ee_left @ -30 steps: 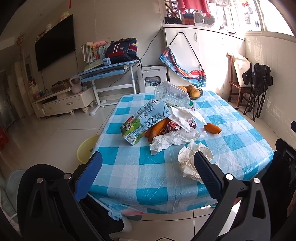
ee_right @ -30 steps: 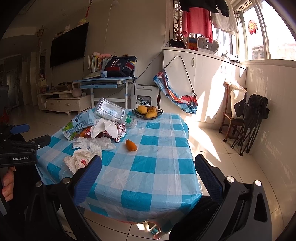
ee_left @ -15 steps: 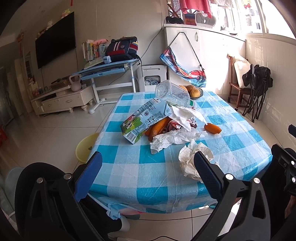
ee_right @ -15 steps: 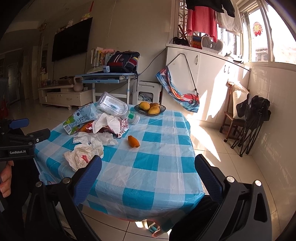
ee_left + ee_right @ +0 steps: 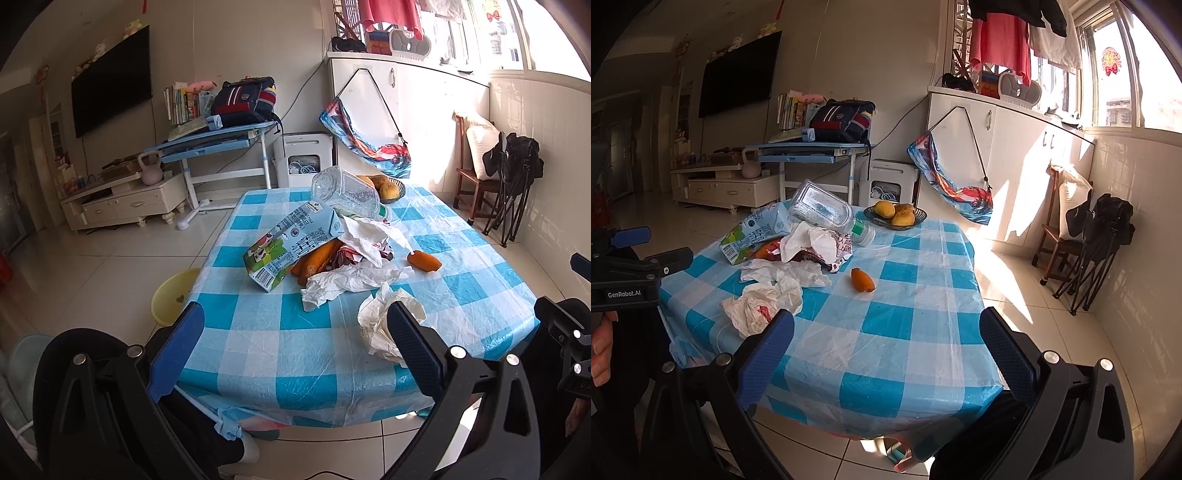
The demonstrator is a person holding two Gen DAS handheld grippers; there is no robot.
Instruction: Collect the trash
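Both the left gripper (image 5: 293,349) and right gripper (image 5: 886,350) hang wide apart and empty short of the table's (image 5: 886,398) near edge, crumpled wrapper (image 5: 376,325) just ahead.

My left tool (image 5: 291,343): black frame, silver screws, two blue ribbed pads (image 5: 177,350). My right tool (image 5: 886,354): same black frame and blue pads. In the right wrist view, the left tool's body bears white "GenRobot.AI" lettering; bare-skinned fingers (image 5: 600,354) beneath.

fruit bowl (image 5: 895,218) | checked tablecloth (image 5: 905,332) | yellow basin (image 5: 171,295) | kettlebell (image 5: 149,173)
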